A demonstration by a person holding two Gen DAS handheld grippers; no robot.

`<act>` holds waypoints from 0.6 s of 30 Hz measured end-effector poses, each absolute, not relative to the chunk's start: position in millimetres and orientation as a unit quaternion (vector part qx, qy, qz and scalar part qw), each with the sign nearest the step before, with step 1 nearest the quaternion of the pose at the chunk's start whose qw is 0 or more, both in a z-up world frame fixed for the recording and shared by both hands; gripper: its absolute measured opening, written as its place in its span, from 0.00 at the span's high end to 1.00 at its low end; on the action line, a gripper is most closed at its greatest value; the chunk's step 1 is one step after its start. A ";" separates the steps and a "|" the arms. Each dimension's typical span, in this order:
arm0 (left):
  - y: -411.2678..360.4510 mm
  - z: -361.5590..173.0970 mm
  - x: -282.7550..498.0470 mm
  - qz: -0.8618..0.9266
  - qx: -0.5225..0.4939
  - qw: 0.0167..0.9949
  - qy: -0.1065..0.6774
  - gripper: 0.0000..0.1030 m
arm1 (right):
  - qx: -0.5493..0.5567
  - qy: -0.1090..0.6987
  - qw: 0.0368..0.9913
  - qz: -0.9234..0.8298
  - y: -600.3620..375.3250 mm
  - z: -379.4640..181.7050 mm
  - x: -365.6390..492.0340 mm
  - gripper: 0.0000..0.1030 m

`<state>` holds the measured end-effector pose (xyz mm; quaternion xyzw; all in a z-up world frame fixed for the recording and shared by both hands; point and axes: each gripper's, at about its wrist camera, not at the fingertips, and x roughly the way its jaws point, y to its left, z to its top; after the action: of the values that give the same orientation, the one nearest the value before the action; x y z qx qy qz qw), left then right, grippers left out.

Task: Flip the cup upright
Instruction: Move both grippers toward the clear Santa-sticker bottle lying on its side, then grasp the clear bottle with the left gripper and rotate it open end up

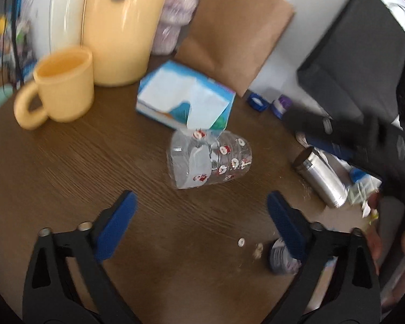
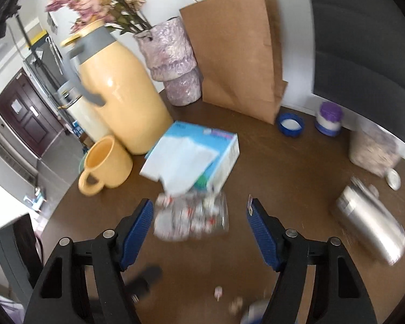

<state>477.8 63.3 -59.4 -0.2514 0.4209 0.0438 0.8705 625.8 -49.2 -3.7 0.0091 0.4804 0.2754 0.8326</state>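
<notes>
The cup [image 1: 209,159] [image 2: 191,216] is lying on its side beside the tissue box [image 1: 185,98], between the right gripper's [image 2: 199,228] spread fingers; the left gripper [image 1: 201,225] is gaping nearby, holding nothing.

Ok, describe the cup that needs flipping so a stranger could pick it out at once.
Start at the tall yellow jug at the back of the brown table; the blue tissue box lies in front of it. Just nearer than that box lies the cup, on its side: clear, dotted with small red-and-white figures, unlike the upright yellow mug.

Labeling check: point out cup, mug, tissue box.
cup [image 1: 216,159], left wrist view, printed side wall
mug [image 1: 67,86], left wrist view, outer wall
tissue box [image 2: 226,151], right wrist view, white side panel
</notes>
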 end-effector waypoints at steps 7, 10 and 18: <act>59.4 -76.4 500.5 0.037 -0.333 0.834 0.438 0.28 | -0.058 0.561 0.794 0.225 -19.7 -65.3 682.3 0.36; 60.2 -75.5 503.4 0.034 -0.336 0.837 0.431 0.28 | -0.062 0.577 0.782 0.229 -15.9 -76.4 683.0 0.54; 68.6 -85.1 492.2 0.026 -0.342 0.829 0.442 0.29 | -0.100 0.588 0.757 0.266 -2.6 -79.1 651.9 0.54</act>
<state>492.2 68.6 -85.1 -0.3422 0.4421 0.0265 0.8287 651.9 -2.6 -79.1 -0.1002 0.5883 0.2657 0.7571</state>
